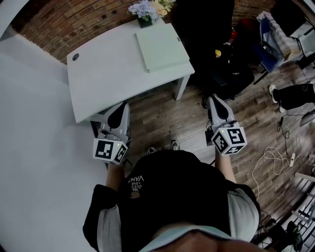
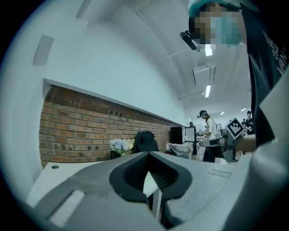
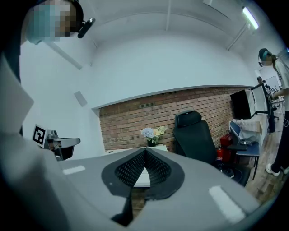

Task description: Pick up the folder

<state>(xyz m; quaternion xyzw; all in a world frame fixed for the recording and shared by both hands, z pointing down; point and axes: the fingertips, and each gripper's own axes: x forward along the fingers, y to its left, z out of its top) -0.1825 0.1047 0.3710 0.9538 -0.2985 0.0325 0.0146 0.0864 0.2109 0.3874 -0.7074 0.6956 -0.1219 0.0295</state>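
The folder (image 1: 162,48) is pale green and lies flat at the far right end of the white table (image 1: 108,78), beside its right edge. My left gripper (image 1: 118,115) hangs over the table's near edge, shut and empty. My right gripper (image 1: 215,103) is over the wooden floor right of the table, also shut with nothing in it. Both are well short of the folder. In the left gripper view the jaws (image 2: 148,155) meet in front of the table top; in the right gripper view the jaws (image 3: 145,151) are closed too.
A pot of flowers (image 1: 145,10) stands at the table's far edge just behind the folder. A black office chair (image 1: 206,29) sits right of the table. Cables (image 1: 275,157) trail on the floor at right, near a person's leg (image 1: 295,93). A brick wall (image 3: 135,122) runs behind.
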